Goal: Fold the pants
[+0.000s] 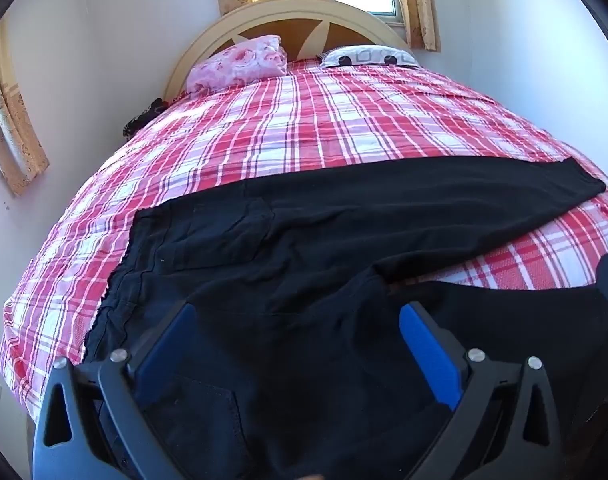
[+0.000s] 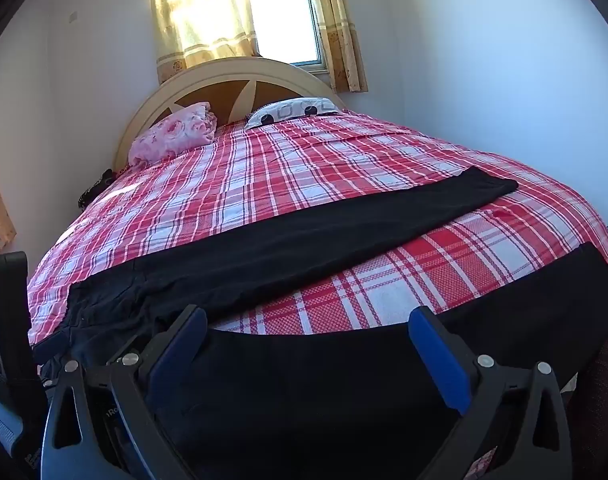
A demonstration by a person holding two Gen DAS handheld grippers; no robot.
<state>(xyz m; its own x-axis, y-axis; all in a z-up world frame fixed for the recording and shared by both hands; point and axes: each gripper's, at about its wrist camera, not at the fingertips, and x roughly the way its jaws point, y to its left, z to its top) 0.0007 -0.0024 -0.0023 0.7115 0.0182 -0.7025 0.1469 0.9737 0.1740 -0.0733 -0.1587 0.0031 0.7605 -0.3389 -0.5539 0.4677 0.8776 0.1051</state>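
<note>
Item: black pants point(image 1: 288, 248), spread flat across the near end of the bed point(image 1: 304, 128), legs splayed apart, waistband toward the bed's left edge. Far half of the plaid cover lay bare up to two pillows point(image 2: 172, 132) (at the headboard). Left gripper point(image 1: 296, 344) and right gripper point(image 2: 307, 352): jaws spread wide above the fabric, pinching nothing.

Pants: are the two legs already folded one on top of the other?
No: in the right wrist view the black pants lie spread on the plaid bedspread, legs apart with a wedge of plaid showing between them.
</note>
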